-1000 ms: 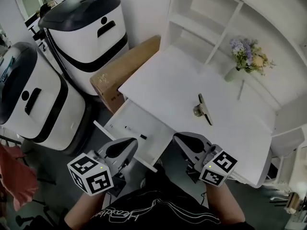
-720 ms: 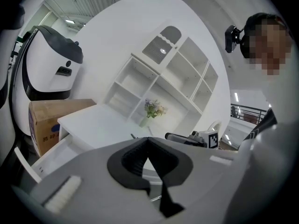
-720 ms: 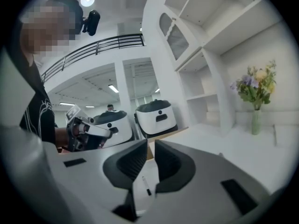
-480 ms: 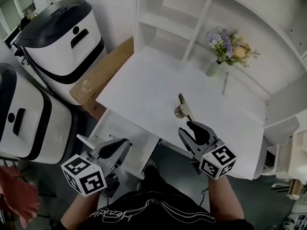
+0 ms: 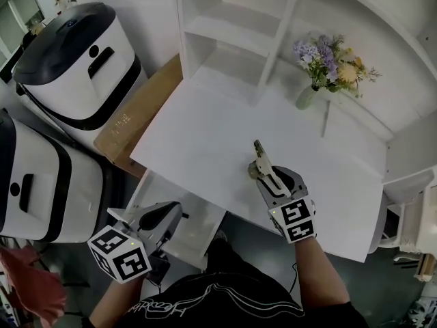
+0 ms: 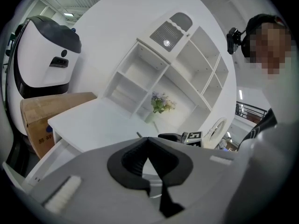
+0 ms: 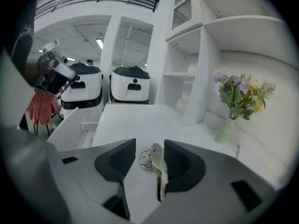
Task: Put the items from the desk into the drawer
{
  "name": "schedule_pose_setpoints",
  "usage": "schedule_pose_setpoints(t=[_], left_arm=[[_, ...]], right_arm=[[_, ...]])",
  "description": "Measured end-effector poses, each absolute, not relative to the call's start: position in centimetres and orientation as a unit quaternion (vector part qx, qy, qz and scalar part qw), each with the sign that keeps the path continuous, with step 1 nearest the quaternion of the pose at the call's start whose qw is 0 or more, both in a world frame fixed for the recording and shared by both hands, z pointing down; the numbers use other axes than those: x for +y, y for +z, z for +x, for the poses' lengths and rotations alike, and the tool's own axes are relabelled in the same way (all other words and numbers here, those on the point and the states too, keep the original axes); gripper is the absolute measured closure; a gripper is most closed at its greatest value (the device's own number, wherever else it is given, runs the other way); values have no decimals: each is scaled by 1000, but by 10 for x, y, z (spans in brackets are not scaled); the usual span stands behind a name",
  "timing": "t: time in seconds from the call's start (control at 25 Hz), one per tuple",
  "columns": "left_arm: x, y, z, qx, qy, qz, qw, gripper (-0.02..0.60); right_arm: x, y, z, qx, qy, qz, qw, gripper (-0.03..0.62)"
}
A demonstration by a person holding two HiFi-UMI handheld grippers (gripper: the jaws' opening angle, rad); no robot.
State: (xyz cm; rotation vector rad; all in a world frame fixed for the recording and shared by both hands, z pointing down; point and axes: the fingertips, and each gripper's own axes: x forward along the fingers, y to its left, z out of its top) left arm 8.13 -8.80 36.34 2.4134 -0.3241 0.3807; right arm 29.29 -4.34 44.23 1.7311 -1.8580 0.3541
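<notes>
Head view, desk: the white desk [image 5: 205, 132] carries one metal clip [image 5: 258, 150] near its front edge, and a vase of flowers [image 5: 307, 96] stands well apart at the back by the shelf unit [image 5: 225, 19].
Head view, right gripper: the right gripper [image 5: 263, 171] reaches over the desk's front edge, its tips at the clip's near end.
Head view, left gripper: the left gripper [image 5: 177, 210] hangs over the open drawer [image 5: 205, 225] at the desk's left front, away from the clip.
Head view, surroundings: a cardboard box [image 5: 136, 118] leans by the desk's left side, with two white-and-black machines [image 5: 75, 53] beyond it.
Left gripper view, tongs: the left gripper [image 6: 148, 141] has its dark pads meeting at the tips, with nothing between them.
Left gripper view, beyond: the desk [image 6: 93, 120], the flowers [image 6: 161, 102] and the box [image 6: 46, 111] show past the tips.
Right gripper view, tongs: the right gripper [image 7: 149, 158] has its jaws apart, having just been opening, and the clip [image 7: 158, 163] stands on the desk between them, close to the right-hand pad; whether it touches that pad I cannot tell.
Right gripper view, beyond: the drawer [image 7: 70, 125] lies open at the left, the vase [image 7: 226, 129] at the right.
</notes>
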Motion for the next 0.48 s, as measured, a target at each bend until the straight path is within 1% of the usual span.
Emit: schedule_pose_setpoints(t=[0.24, 0.36, 0.48], left_arm=[[-104, 372, 90, -133, 150, 919, 339, 573], [-107, 376, 89, -135, 151, 917, 344, 573], [-108, 379, 86, -138, 149, 914, 351, 574]], right_arm=[[-62, 485, 307, -670, 136, 632, 364, 419], [-66, 497, 310, -661, 127, 628, 389, 422], [-65, 507, 311, -651, 126, 625, 412, 441]])
